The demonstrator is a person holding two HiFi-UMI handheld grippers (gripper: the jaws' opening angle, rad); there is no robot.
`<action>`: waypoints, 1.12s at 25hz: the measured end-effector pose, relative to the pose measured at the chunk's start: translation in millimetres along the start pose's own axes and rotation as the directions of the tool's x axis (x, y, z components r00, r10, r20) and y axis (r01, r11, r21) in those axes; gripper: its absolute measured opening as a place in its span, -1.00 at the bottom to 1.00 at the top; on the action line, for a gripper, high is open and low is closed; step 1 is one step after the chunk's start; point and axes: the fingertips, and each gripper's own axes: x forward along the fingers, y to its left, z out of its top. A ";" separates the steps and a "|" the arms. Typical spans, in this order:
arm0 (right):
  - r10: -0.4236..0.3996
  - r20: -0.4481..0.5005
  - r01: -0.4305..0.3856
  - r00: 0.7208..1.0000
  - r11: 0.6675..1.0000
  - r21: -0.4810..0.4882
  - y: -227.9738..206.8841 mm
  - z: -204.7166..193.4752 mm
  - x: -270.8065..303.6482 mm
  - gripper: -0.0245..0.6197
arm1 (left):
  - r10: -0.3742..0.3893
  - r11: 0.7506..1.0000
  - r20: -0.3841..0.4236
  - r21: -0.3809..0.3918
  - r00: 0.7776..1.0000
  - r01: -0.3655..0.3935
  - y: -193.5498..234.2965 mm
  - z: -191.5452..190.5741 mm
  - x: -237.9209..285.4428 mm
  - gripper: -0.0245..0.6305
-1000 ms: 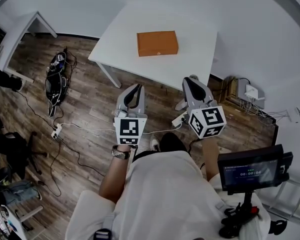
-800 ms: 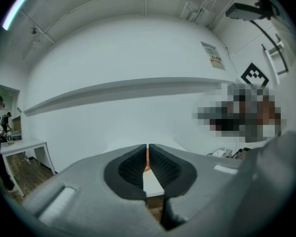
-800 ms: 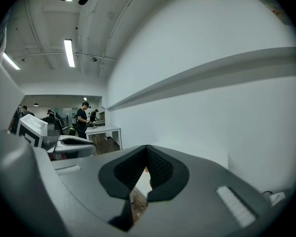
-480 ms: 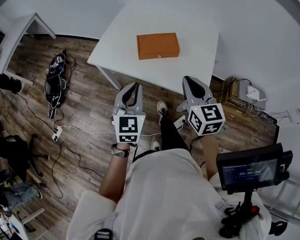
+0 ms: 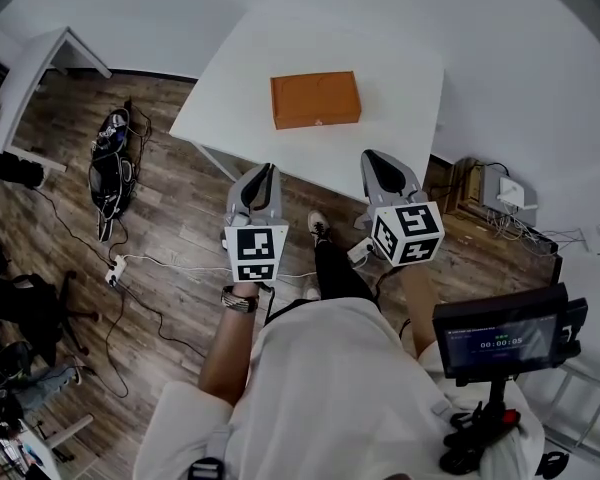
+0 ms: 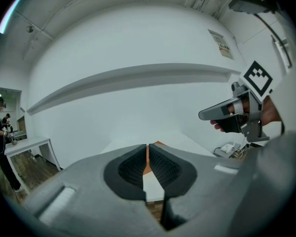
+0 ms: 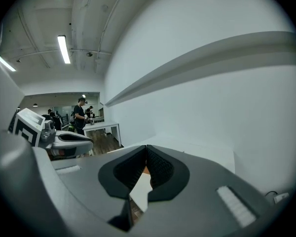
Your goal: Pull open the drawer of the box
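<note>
I see the flat orange box [image 5: 315, 100] closed on the tabletop [image 5: 390, 133]; left tool [image 5: 269, 169] and right tool [image 5: 369, 157] pressed together.

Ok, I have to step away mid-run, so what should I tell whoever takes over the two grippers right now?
Left gripper: jaws shut, nothing in them, held at the near edge of the table, well short of the box.
Right gripper: jaws shut, empty, side by side with the left one.
Box: orange, lying flat on the white table, untouched; its drawer looks closed.
Done: nothing on the box yet.
Left: reach the box, probably steady it with one gripper, then pull the drawer out with the other.
</note>
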 end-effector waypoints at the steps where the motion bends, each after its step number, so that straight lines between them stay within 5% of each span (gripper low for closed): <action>1: 0.005 -0.008 -0.005 1.000 1.000 -0.005 2.6 -2.2 0.3 -0.89 | -0.001 1.000 -0.006 -0.002 1.000 0.001 0.1 -1.3 -1.0 -0.86; 28: 0.035 -0.213 -0.028 0.976 0.999 0.033 -39.7 -79.5 126.9 -0.74 | 0.030 0.996 -0.160 -0.081 0.987 -0.044 48.9 -72.9 125.4 -0.86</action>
